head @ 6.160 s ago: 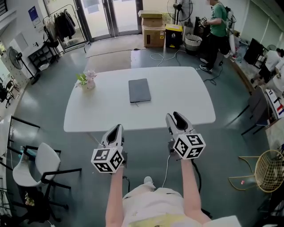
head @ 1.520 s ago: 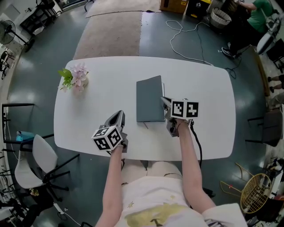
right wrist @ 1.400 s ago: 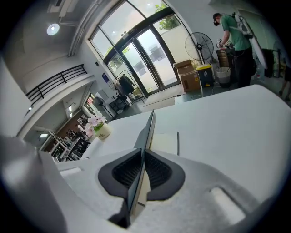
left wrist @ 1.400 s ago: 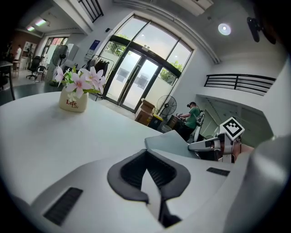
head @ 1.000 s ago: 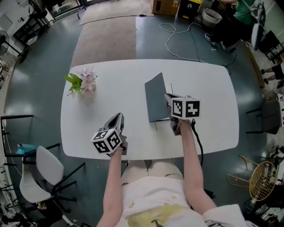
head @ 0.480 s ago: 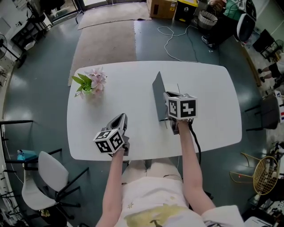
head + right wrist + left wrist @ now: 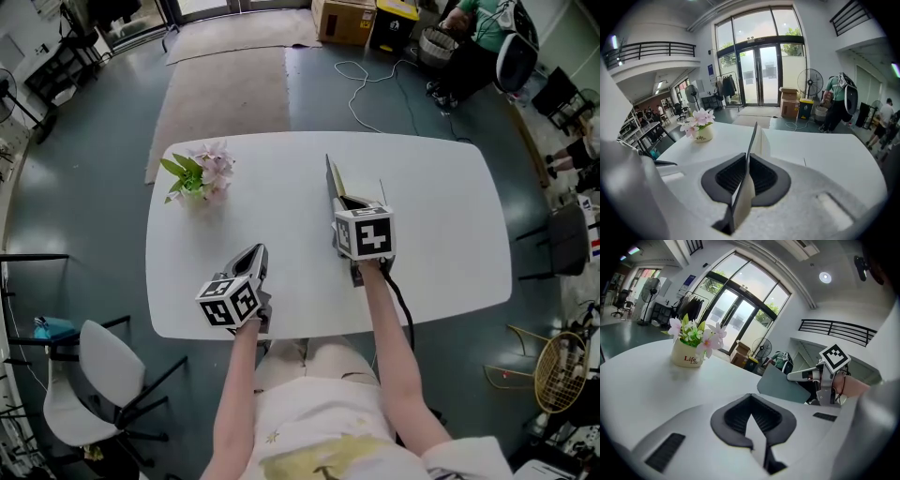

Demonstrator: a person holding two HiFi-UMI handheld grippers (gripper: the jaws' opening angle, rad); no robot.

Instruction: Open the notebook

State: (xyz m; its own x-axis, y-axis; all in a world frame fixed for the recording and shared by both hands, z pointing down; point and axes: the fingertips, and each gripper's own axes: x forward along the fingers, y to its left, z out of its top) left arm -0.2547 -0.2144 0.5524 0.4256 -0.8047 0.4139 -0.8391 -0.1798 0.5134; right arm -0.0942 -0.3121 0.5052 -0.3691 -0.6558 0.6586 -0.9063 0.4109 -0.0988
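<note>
The grey notebook lies on the white table (image 7: 441, 216), and its cover (image 7: 330, 180) stands almost upright, seen edge-on from above. My right gripper (image 7: 345, 208) is shut on the cover's near free edge. In the right gripper view the thin cover (image 7: 752, 136) runs straight between the pads of this gripper (image 7: 746, 161), with white pages showing to its right. From the left gripper view the lifted cover (image 7: 780, 385) shows as a grey slanted sheet. My left gripper (image 7: 255, 255) rests near the table's front left, jaws shut and empty (image 7: 750, 397), well apart from the notebook.
A pot of pink flowers (image 7: 199, 176) stands at the table's back left. A white chair (image 7: 94, 361) is on the floor at the lower left. Boxes, a bin, a floor cable and people are beyond the table's far side.
The cover has swung up from a low tilt to nearly upright. My right gripper has risen and shifted left with it. The left gripper has barely shifted.
</note>
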